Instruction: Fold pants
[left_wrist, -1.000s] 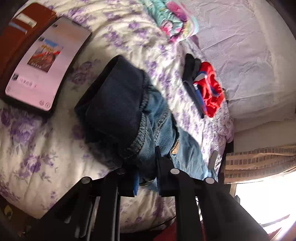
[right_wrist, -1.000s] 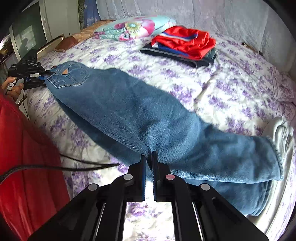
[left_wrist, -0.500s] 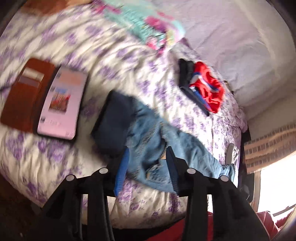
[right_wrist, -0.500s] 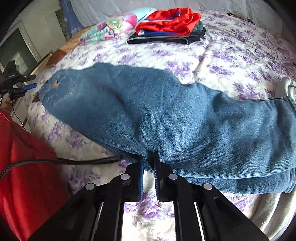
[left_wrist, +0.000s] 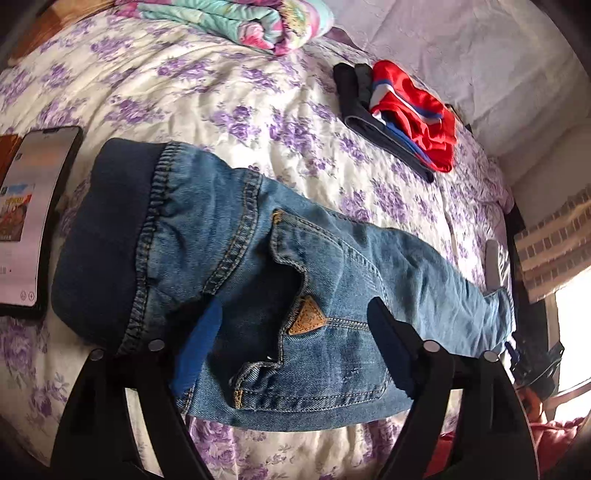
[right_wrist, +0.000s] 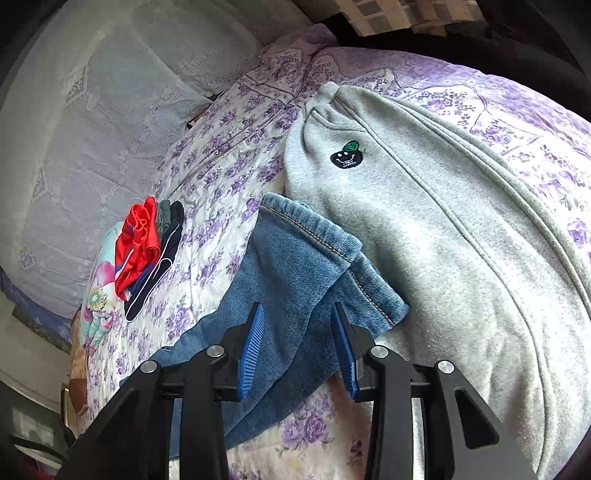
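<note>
Blue denim pants (left_wrist: 295, 280) lie flat on the purple-flowered bed quilt (left_wrist: 207, 99).
We hold both the left tool (left_wrist: 291, 332) and right tool (right_wrist: 297, 343) wide open above them; a grey sweatshirt (right_wrist: 461, 221) touches the hem, a phone (left_wrist: 26, 218) sits beside the waistband.

The right gripper (right_wrist: 297, 345) is seen spread open above the jeans (right_wrist: 291, 273), whose hem is laid against grey sweatpants (right_wrist: 443, 229) on the bed (right_wrist: 221, 166).

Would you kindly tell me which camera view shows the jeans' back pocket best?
The left wrist view: the back pocket with its tan patch fills the centre of the jeans. The right wrist view shows only the leg hems.
</note>
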